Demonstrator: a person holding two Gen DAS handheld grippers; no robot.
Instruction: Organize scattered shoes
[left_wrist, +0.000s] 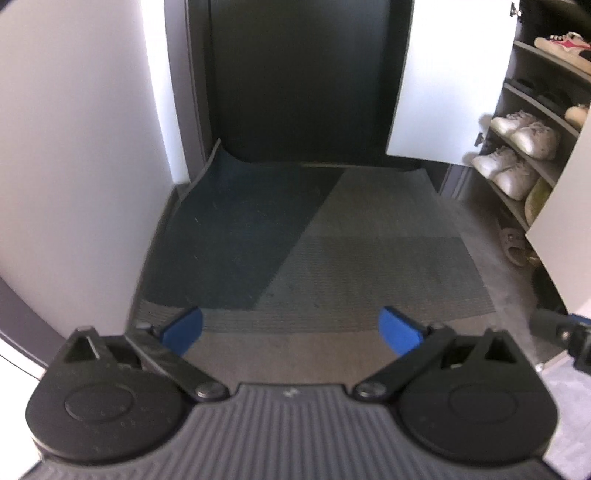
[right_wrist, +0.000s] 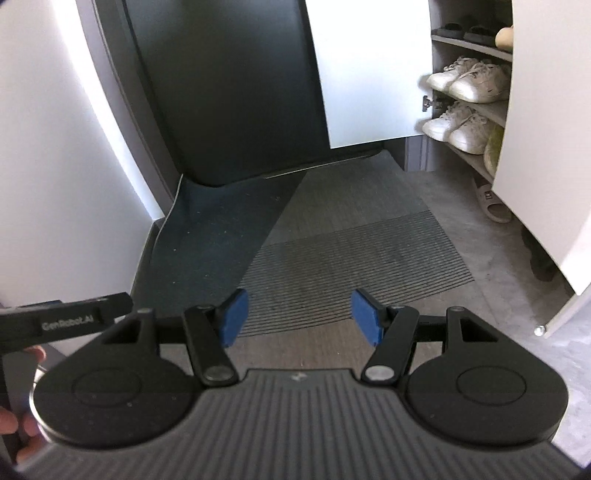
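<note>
My left gripper (left_wrist: 291, 330) hangs open over the doormat (left_wrist: 295, 240), nothing between its blue pads. My right gripper (right_wrist: 299, 317) is open too, empty, above the striped part of the mat (right_wrist: 351, 251). At the right, an open shoe cabinet (right_wrist: 476, 48) holds two pairs of white sneakers (right_wrist: 465, 83) (right_wrist: 458, 127) on its shelves; the left wrist view shows them as well (left_wrist: 524, 133) (left_wrist: 506, 170). A beige slide sandal (right_wrist: 491, 199) lies on the floor below the cabinet, also visible as the sandal (left_wrist: 513, 245) in the left wrist view.
A dark door (left_wrist: 295, 74) closes the far end and a white wall (left_wrist: 74, 147) runs along the left. The cabinet's white doors (right_wrist: 373, 70) (right_wrist: 546, 147) stand open into the passage. Upper shelves carry dark slippers (left_wrist: 535, 90) and a red-and-white sneaker (left_wrist: 565, 46). A hand (right_wrist: 22, 424) shows at lower left.
</note>
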